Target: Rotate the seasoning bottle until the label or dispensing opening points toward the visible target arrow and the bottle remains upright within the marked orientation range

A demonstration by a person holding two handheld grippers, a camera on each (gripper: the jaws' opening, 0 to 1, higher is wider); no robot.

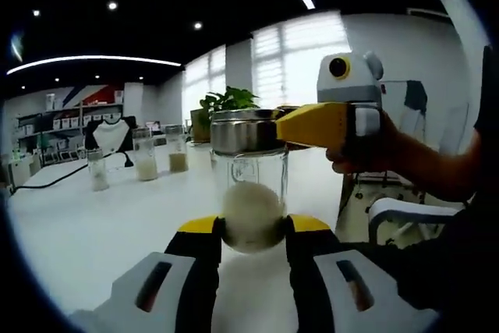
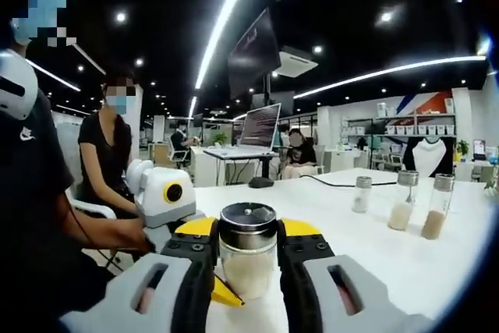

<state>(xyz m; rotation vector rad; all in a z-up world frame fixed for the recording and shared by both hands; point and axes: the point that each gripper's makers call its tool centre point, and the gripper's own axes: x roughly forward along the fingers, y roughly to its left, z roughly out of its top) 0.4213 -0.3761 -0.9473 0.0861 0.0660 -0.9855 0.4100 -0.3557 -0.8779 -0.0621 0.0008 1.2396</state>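
Observation:
The seasoning bottle [image 1: 251, 193] is a clear glass jar with white powder in it and a shiny metal lid. It stands upright on the white table [image 1: 93, 232]. My left gripper [image 1: 251, 228] is shut on its lower body, one black-and-yellow jaw on each side. In the left gripper view my right gripper [image 1: 292, 125] reaches in from the right, held by a hand, with its yellow jaws at the lid. In the right gripper view the bottle [image 2: 248, 259] sits between my right gripper's [image 2: 248, 232] jaws, which press on it just below the lid. The left gripper's white and yellow body [image 2: 168, 193] is behind, to the left.
Three more glass jars [image 2: 361, 193] [image 2: 404, 200] [image 2: 437, 207] stand in a row farther along the table, with a black cable [image 1: 54, 181] beyond them. A potted plant [image 1: 226, 101] is behind the bottle. People sit at the left [image 2: 105, 154], and a chair [image 1: 398, 212] stands by the table edge.

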